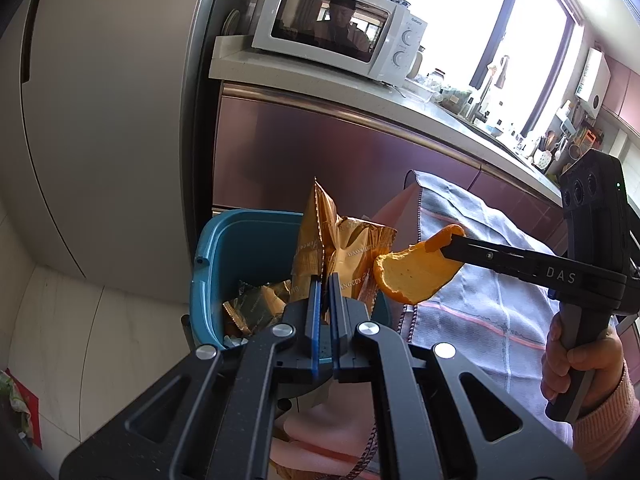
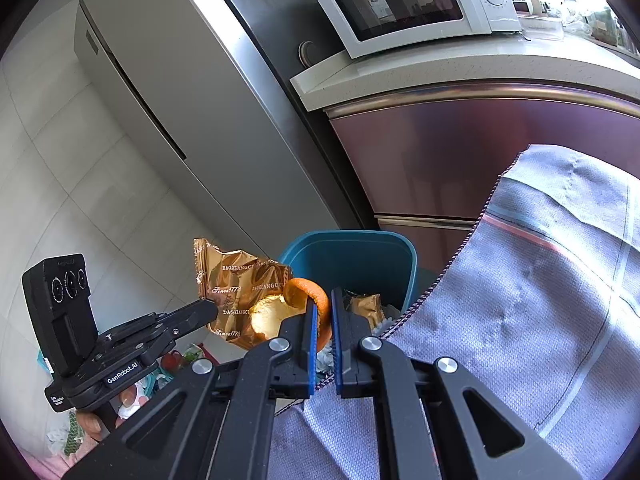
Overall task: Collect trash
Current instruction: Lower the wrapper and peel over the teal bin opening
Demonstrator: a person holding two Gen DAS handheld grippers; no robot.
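The blue bin point(image 1: 240, 256) shows only its upper part in the left wrist view; its lower front is hidden behind the left claw point(image 1: 325, 280), and its base is not seen. The gold wrapper point(image 1: 336, 252) has its bottom edge hidden between that claw's fingers. Small wrappers point(image 1: 256, 308) inside the bin are half covered, their print too small to read. At 3 o'clock the hand point(image 1: 580, 364) is cut by the picture's edge. Along the counter point(image 1: 400, 100), toward 2 o'clock, the jars and utensils point(image 1: 560, 148) blur together. In the right wrist view the orange peel point(image 2: 308, 300) is partly hidden behind the right claw point(image 2: 324, 304), and the floor litter point(image 2: 180, 360) at 8 o'clock is too blurred to tell.
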